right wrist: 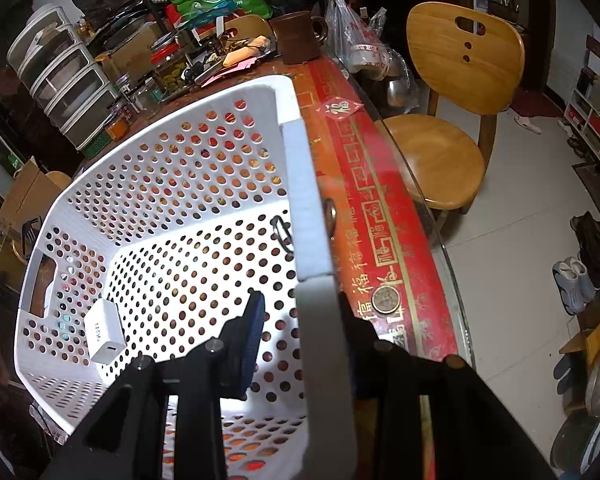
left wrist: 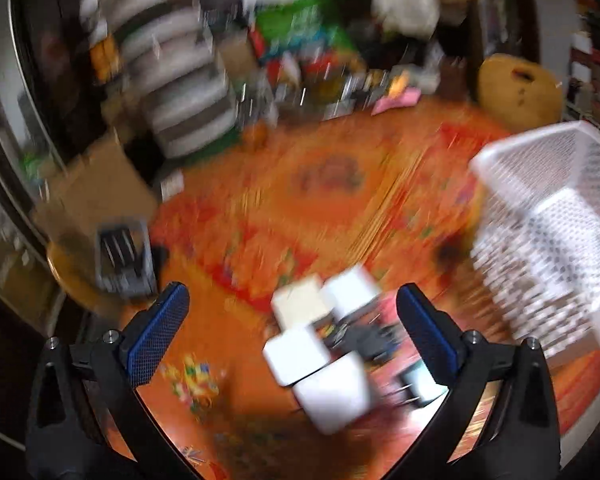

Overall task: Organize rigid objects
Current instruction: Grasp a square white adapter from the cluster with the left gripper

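White perforated plastic basket [right wrist: 172, 184]: right gripper [right wrist: 300, 320] pinches its rim; white charger cube [right wrist: 105, 330] inside, left of the fingers. Left gripper [left wrist: 292, 328] spread wide, empty, above a blurred cluster of white blocks [left wrist: 320, 352]. Red-orange patterned tablecloth [right wrist: 380, 220] under glass; wooden chair [right wrist: 452, 120] beyond-right, tiled floor.

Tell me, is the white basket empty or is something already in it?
Not empty. The white basket holds one white charger block on its perforated floor near the handle side; the right gripper is clamped on the basket's rim.
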A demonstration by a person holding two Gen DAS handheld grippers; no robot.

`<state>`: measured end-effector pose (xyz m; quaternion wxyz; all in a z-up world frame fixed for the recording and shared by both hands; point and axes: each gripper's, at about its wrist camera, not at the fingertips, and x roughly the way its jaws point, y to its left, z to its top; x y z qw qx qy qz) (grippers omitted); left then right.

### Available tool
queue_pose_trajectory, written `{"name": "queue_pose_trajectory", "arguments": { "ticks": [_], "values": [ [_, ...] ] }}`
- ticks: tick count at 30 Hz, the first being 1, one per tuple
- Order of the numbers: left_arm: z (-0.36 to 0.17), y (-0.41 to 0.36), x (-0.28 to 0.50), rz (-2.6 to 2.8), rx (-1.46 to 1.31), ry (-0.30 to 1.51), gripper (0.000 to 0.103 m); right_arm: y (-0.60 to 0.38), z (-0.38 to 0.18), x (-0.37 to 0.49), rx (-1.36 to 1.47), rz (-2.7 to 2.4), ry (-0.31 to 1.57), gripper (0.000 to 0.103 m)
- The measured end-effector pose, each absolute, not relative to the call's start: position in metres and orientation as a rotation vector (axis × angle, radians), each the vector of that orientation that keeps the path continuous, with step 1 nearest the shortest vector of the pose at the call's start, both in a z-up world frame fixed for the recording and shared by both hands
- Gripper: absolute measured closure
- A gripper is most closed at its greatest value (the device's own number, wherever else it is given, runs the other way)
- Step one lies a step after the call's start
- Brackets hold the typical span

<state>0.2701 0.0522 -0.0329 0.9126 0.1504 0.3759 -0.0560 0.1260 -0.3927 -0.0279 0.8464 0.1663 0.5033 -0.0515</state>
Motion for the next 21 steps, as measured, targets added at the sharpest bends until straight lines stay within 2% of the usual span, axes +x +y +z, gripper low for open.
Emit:
{"name": "queue_pose_trajectory", "arguments": {
  "ticks": [3, 8, 11, 13, 16, 21],
  "values": [
    [-0.07, 0.08, 0.292, -0.127, 0.251, 0.889, 0.001, -0.392, -0.028, 0.126, 0.348, -0.11, 1.064, 0.07],
    [-0.099, 0.092, 0.301, -0.153, 0.16, 0.966, 0.002, -0.392, -0.028, 0.126, 0.349, -0.109, 1.065, 0.07],
    [-0.107, 0.09, 0.3, -0.145, 0.16, 0.98, 0.009, -0.392, -0.028, 0.126, 0.347, -0.111, 1.067, 0.07],
    [-0.111, 0.09, 0.299, -0.137, 0.144, 0.988, 0.02, -0.392, -0.028, 0.126, 0.346, -0.113, 1.069, 0.07],
    [-0.118, 0.094, 0.301, -0.07, 0.155, 0.988, 0.028, -0.392, -0.028, 0.127, 0.347, -0.114, 1.069, 0.07],
    [-0.121, 0.096, 0.303, -0.064, 0.143, 0.989, 0.036, -0.392, -0.028, 0.127, 0.343, -0.119, 1.071, 0.07]
  ]
}}
